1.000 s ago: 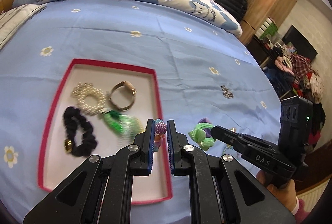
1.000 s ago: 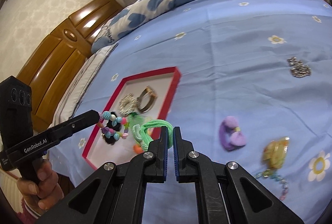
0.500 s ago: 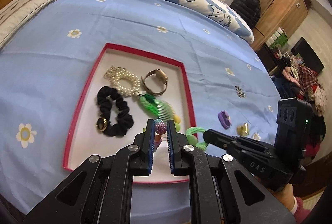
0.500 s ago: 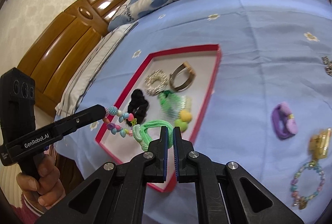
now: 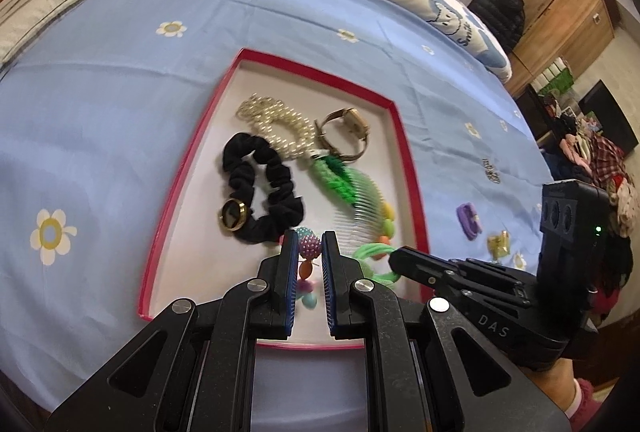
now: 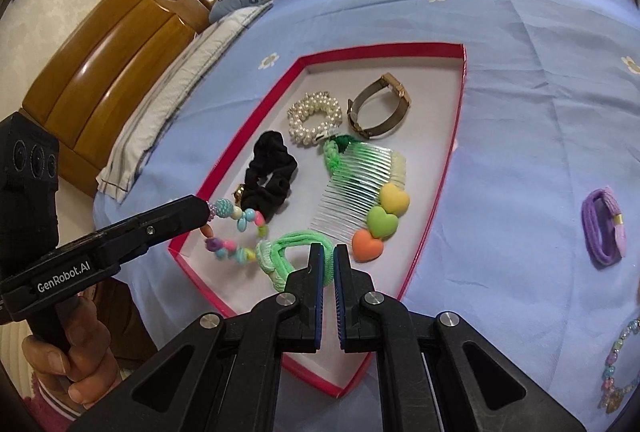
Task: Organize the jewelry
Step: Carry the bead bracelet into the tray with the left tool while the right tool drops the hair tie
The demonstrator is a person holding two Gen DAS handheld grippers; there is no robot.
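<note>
- Right now both grippers hang over the near corner of the red-rimmed tray (image 6: 444,176) on the blue bedsheet (image 5: 120,44), each one carrying something.
- Left gripper (image 5: 310,246): clamped tight on the big purple bead of a beaded bracelet (image 6: 234,228), and the rest of that loop dangles below the jaws, above the tray's white floor.
- Right gripper (image 6: 324,256): pinched together on a green hair tie (image 6: 292,252), whose loop sticks out ahead and to the left of its tips, pointing towards the bracelet.
- Key relation: the two loads sit side by side, bracelet left, hair tie right, nearly touching at the loop ends; whether they actually touch I cannot tell.
- Both loads look to be inside the rim already, so by my reading the coming move is mostly straight down and let go, not across.
- Free floor lies directly beneath them, in the tray's near corner.
- Watch the neighbours: the black scrunchie (image 5: 260,188) is just beyond the bracelet, and the green comb (image 6: 360,176) with its row of heart charms (image 6: 380,220) lies just past the hair tie, long axis running away from the grippers towards the pearl bracelet (image 6: 314,118) and watch (image 6: 380,104).
- Left out on the sheet, well apart on the right: a purple hair tie (image 6: 604,228) and another beaded piece (image 6: 618,368), both nearer the right hand.
</note>
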